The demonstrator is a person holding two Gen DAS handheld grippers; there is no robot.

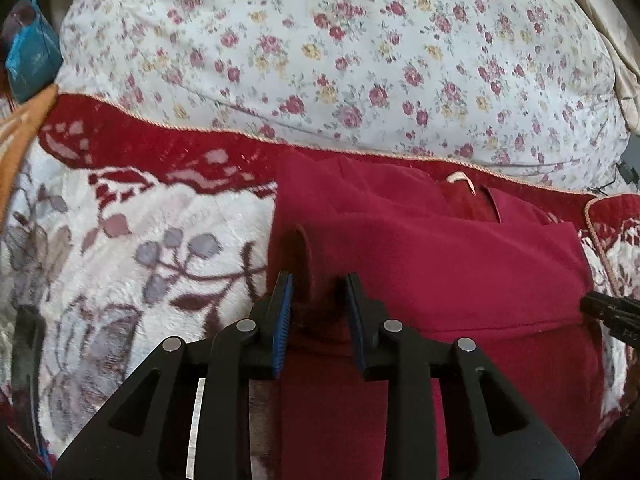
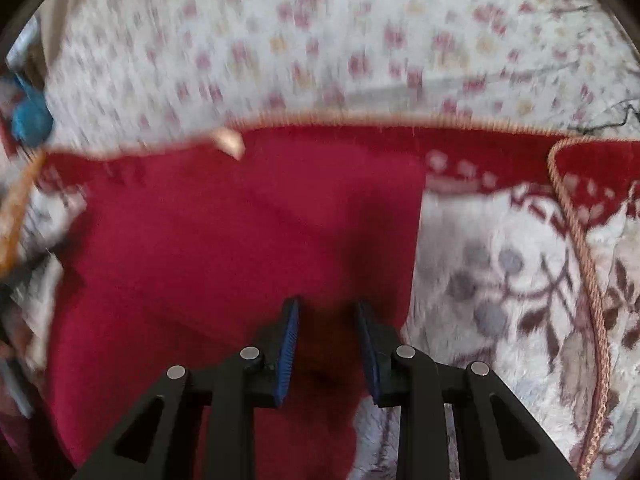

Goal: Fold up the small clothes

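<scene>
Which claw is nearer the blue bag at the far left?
Left. The left claw sits at the red garment's left edge, toward the blue bag; the right claw is at its opposite edge, farther away.

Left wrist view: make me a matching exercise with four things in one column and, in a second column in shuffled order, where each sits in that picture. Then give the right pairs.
Things:
1. red fleece garment
2. white quilt printed with small roses
3. crumpled blue bag
4. plush white blanket with grey leaf pattern and red border

Places in the left wrist view:
A. far left edge
B. mostly lower left
C. centre to lower right
D. across the top

Pairs: 1-C, 2-D, 3-A, 4-B
</scene>
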